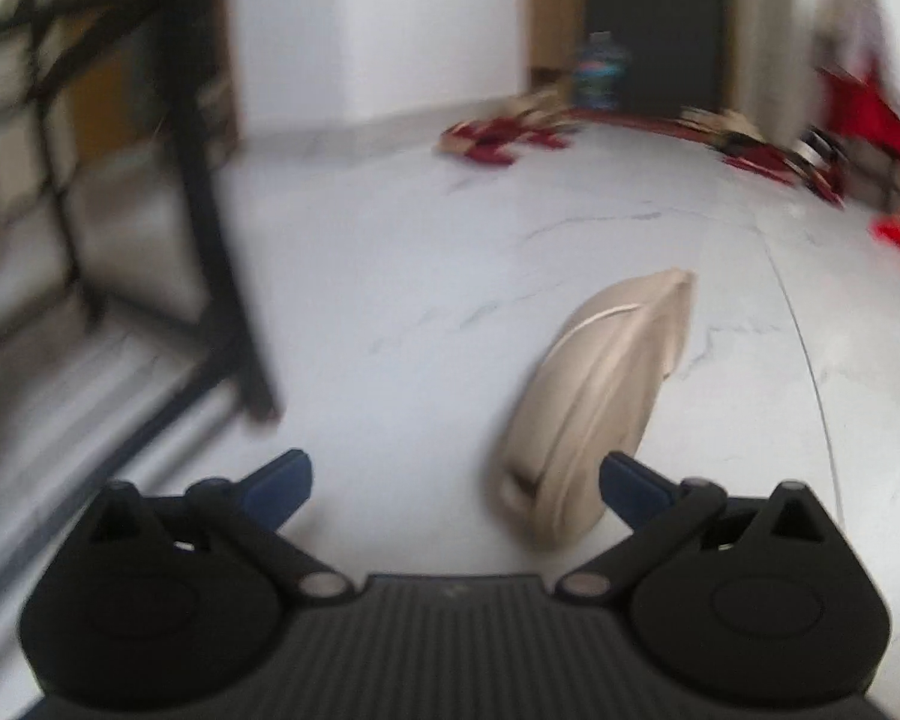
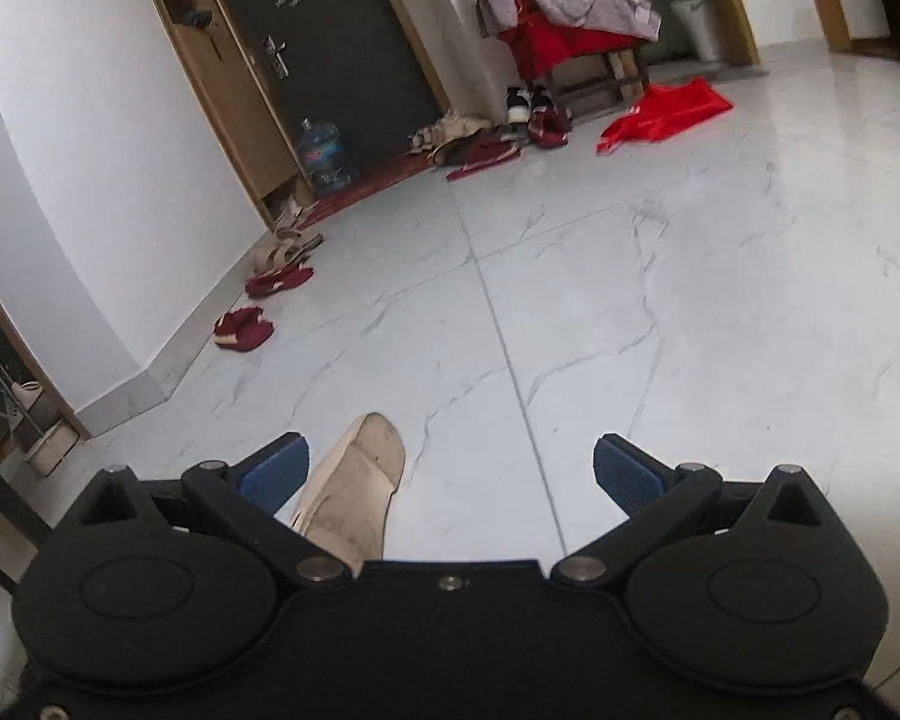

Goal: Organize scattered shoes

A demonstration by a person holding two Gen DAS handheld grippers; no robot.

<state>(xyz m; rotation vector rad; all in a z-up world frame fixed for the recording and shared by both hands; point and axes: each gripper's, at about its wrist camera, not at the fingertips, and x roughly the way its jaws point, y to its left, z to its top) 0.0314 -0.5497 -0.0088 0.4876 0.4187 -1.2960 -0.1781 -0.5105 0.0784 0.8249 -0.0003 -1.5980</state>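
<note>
A beige slipper (image 1: 594,396) lies tipped on its side on the white marble floor, just ahead of my open left gripper (image 1: 456,483) and close to its right finger (image 1: 633,489). In the right wrist view the same beige slipper (image 2: 357,483) shows its worn sole, next to the left finger (image 2: 273,474) of my open right gripper (image 2: 447,471). Nothing sits between either pair of fingers. Dark red slippers (image 2: 243,329) (image 2: 279,279) and beige sandals (image 2: 279,252) lie along the left wall. Several more shoes (image 2: 498,132) are piled near the door.
A black metal rack (image 1: 210,198) stands at left, blurred. A dark door (image 2: 330,42), a blue water bottle (image 2: 325,157) and a red mat (image 2: 366,186) are at the back. A stool (image 2: 594,69) draped in clothes and a red bag (image 2: 666,114) sit further right.
</note>
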